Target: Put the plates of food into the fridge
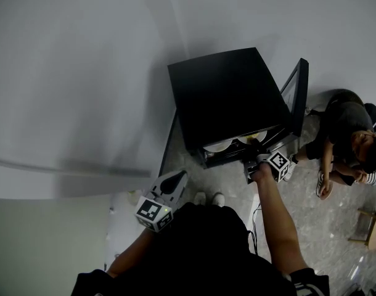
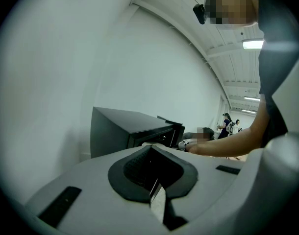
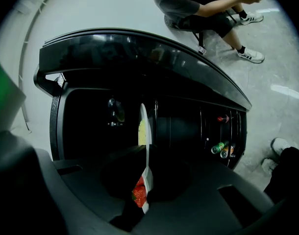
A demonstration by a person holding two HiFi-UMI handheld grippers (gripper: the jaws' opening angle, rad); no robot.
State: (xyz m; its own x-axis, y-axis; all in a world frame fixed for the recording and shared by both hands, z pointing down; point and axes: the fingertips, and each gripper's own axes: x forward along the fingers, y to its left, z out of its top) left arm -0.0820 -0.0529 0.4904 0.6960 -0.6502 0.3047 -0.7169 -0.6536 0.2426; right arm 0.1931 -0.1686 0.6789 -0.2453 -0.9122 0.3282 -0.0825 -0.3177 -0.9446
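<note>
On the head view I see the black fridge (image 1: 228,91) on the floor with its door (image 1: 297,94) swung open to the right. My right gripper (image 1: 257,158) reaches to the fridge mouth, where a plate (image 1: 254,137) shows just beside a second plate (image 1: 217,145). From here I cannot judge the grip. The left gripper (image 1: 172,182) hangs close to my body, well apart from the fridge. A seated person (image 1: 348,134) is on the floor to the right.

The left gripper view settles that hand: its two black pads meet with nothing between them. It looks at the fridge side-on, and my right forearm (image 2: 228,143) stretches across toward the opening.

The right gripper view shows what the head view hides. The jaws are clamped on the plate's near rim, and the plate, seen edge-on, reaches into the dark interior. It carries strawberries (image 3: 138,195) by the jaws and some yellow food (image 3: 141,132) farther in. Cans (image 3: 220,148) sit in the door shelf.
</note>
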